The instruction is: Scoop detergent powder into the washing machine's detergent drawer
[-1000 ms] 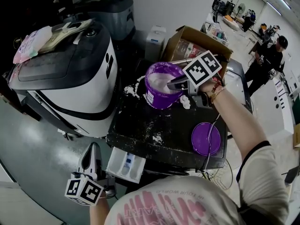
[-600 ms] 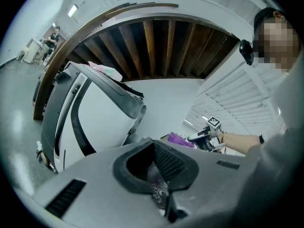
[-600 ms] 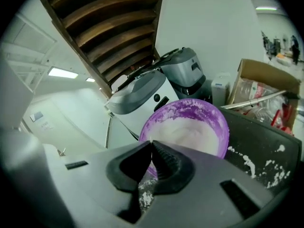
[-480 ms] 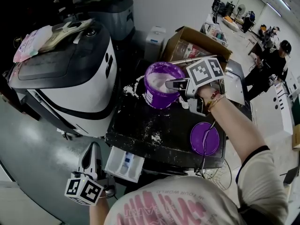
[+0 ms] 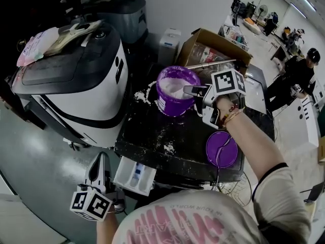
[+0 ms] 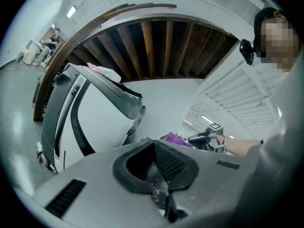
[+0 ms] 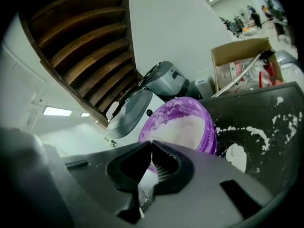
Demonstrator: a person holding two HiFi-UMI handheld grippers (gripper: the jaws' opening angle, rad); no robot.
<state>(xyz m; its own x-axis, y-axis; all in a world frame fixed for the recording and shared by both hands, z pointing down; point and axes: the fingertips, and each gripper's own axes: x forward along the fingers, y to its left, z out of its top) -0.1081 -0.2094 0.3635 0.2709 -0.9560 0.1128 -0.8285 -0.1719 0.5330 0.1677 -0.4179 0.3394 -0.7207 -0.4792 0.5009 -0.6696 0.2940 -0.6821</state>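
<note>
- The washer top is black and dusted with spilled powder, thickest near its front edge and around the tub.
- The purple tub stands open toward the back of that top, with white detergent heaped inside.
- Its lid lies flat near the front right corner, well apart from the tub.
- The drawer is pulled out below the front edge, on the left side; its compartments face up.
- A white and black machine stands to the left on a grey floor, and an open box sits behind the tub.
- A person stands far off to the right in a long, bright room.
- My right gripper is at the tub's right rim, angled down toward the powder.
- Its jaws are closed tip to tip and I see no scoop or anything else between them; only powder dust clings to the pads.
- Whether the tips touch the rim, I cannot tell.
- My left gripper hangs low beside the drawer, just to its left and not touching it.
- Its jaws are also pressed together with nothing held, and they are speckled with powder.
</note>
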